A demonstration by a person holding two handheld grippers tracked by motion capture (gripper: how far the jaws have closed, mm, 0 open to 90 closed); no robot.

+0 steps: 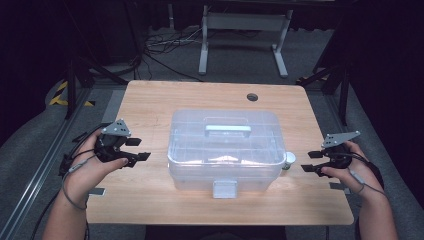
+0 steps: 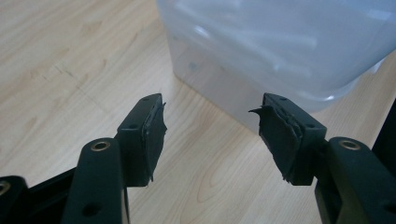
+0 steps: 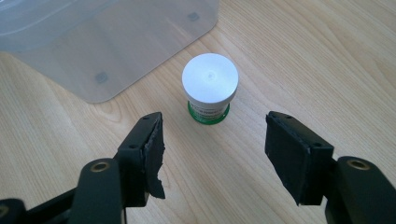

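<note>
The clear box (image 1: 225,150) sits mid-table; a small white-lidded jar (image 3: 209,87) stands just beside its right corner; the right gripper (image 3: 215,154) faces the jar, jaws wide and empty; the left gripper (image 2: 210,140) near the box's left side gapes empty too.

A clear plastic box (image 1: 225,150) stands on the wooden table (image 1: 150,100), with the left gripper (image 1: 134,156) and right gripper (image 1: 312,161) open at its two sides.
</note>
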